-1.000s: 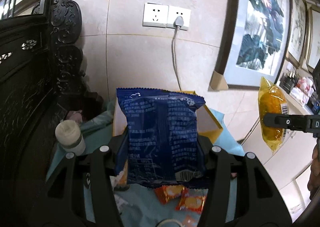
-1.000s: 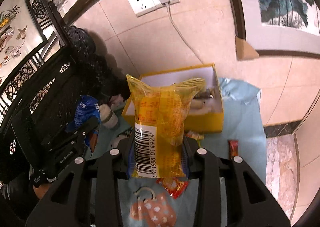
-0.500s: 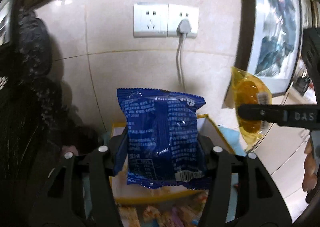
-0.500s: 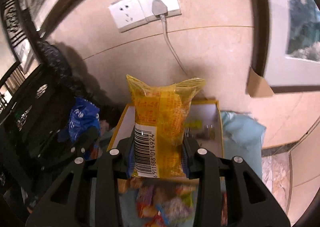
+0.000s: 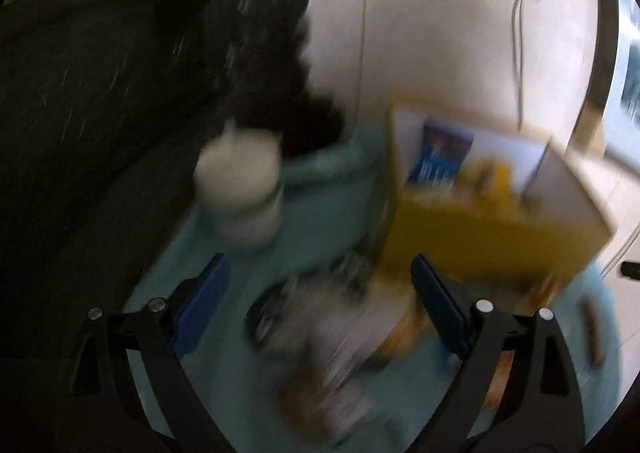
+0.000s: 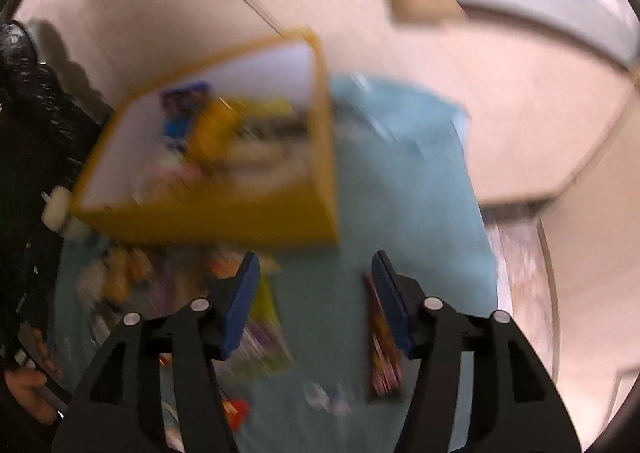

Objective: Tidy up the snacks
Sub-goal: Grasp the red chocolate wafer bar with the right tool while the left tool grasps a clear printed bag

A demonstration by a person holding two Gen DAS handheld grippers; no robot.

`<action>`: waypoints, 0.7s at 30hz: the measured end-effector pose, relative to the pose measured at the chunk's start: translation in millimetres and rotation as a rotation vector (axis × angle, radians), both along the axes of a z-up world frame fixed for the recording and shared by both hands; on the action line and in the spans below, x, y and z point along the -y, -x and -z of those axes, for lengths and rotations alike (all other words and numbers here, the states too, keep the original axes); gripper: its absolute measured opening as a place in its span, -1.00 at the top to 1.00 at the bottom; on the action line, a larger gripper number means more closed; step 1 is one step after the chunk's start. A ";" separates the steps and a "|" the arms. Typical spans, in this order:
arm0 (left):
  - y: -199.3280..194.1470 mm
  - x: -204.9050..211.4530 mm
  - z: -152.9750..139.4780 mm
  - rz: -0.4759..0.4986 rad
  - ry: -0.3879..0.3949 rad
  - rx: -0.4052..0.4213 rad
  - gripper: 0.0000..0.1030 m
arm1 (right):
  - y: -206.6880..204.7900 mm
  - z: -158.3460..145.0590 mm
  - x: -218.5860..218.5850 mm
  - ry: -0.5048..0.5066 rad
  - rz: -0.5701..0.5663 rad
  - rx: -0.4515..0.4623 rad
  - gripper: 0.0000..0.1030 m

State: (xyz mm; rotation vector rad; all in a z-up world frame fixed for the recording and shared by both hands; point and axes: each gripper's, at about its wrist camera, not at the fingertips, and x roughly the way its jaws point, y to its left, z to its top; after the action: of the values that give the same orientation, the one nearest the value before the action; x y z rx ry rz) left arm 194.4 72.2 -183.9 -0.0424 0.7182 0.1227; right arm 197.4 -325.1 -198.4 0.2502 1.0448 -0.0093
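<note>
Yellow box (image 5: pixel 492 237) loaded; both tongs, left (image 5: pixel 320 303) and right (image 6: pixel 314 299), opening, empty; next we pick loose table snacks (image 6: pixel 260 337).

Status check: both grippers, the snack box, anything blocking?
Left gripper and right gripper empty, jaws opening. Blue packet and yellow packet in yellow box. Loose snacks below; nothing blocking.

Both wrist views downward over yellow box (image 5: pixel 492 237)

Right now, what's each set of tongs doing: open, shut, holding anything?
Left tongs: opening, nothing between the pads.
Right tongs: opening, nothing held.
</note>
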 end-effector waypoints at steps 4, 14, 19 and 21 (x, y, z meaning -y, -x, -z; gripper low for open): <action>4.0 -0.5 29.8 0.071 -0.069 -0.080 -0.80 | 23.0 32.7 8.1 0.047 0.010 -0.065 -0.18; -60.4 4.4 54.2 0.168 -0.009 -0.156 -0.89 | 20.0 41.8 23.5 0.059 0.024 -0.087 -0.26; -64.9 11.6 75.3 0.192 -0.003 -0.204 -0.96 | -4.5 65.4 3.2 0.136 -0.045 -0.124 -0.28; -61.0 13.1 73.2 0.217 0.015 -0.183 -0.72 | -6.3 75.9 -7.4 0.183 -0.068 -0.146 -0.18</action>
State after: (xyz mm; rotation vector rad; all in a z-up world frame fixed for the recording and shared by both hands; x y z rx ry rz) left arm 255.4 59.0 -257.1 0.0329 0.9017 -0.0877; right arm 203.7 -317.7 -274.2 0.0485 1.1891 -0.0625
